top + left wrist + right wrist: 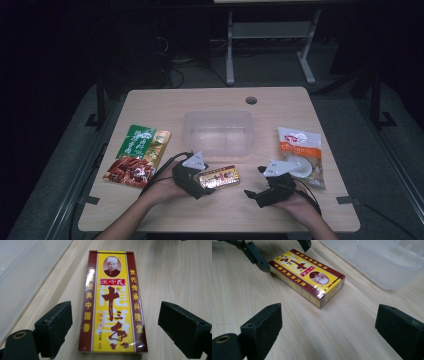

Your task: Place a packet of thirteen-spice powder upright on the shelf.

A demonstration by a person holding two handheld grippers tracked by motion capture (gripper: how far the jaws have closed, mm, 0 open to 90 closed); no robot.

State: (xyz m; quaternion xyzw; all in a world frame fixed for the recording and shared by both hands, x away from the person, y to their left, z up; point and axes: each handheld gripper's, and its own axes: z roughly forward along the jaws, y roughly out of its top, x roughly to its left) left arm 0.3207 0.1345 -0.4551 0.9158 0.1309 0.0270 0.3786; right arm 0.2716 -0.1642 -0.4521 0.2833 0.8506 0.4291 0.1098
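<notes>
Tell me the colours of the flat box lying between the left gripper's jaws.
The box is yellow with dark red side borders and gold characters, clearest in the left gripper view.

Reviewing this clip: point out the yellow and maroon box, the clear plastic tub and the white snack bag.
Yellow and maroon cardboard box [112, 302]: left gripper view, printed top face.
Clear plastic tub [218, 131]: high view, bare floor.
White snack bag [300, 145]: high view, upper front.

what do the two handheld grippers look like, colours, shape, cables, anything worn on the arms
Both the left gripper and the right gripper are black, each topped by a grey three-cornered plate. Their jaws are chunky black blocks with matte, slightly scuffed faces, and a round brass-coloured fitting shows near each one's base. A black cable trails from each. The forearms are bare, with no sleeves showing.
</notes>
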